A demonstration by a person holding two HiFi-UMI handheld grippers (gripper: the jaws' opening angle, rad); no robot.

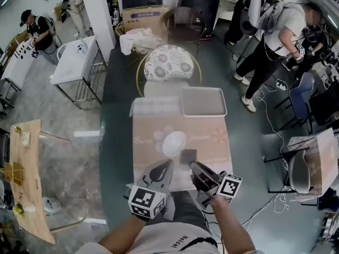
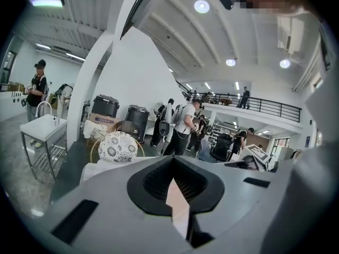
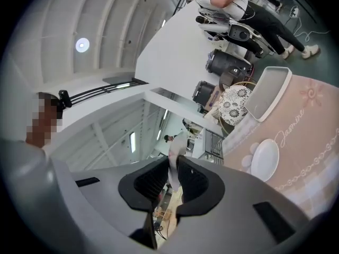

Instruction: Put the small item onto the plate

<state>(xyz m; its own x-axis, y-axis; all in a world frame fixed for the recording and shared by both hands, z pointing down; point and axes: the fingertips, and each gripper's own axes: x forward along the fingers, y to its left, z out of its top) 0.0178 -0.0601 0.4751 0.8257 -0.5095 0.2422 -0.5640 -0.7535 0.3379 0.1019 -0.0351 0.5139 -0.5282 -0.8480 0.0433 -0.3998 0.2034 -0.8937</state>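
At the near edge of the table with the pale pink patterned cloth [image 1: 212, 142], we hold both tools low, side by side. Our right gripper [image 1: 192, 165] is clamped on the small flat grey item [image 1: 188, 155]. In the right gripper view the black pads [image 3: 197, 180] of that gripper [image 3: 174, 160] pinch it at a narrow gap. The item [image 3: 177, 144] shows there edge-on as a thin pale strip sticking out past the tips.

From the head view the item sits just beside the near right rim of the round white plate [image 1: 174, 143], not on it. We cannot tell whether it touches the cloth. The plate [image 3: 265, 160] lies bare near the middle of the table.

Our left gripper [image 1: 168, 164] is just left of the right one, pointing toward the plate's near rim. In the left gripper view its jaws [image 2: 172, 180] meet at the tips with nothing between them; only a sliver of pink cloth shows behind.

Farther back on the table we see a rectangular grey tray [image 1: 204, 102] and, touching its left side, a clear plastic lidded box [image 1: 156, 107]. Beyond the table stands a chair with a white floral cushion [image 1: 168, 63]. A person in a white shirt [image 1: 275, 30] bends over well off to the right.
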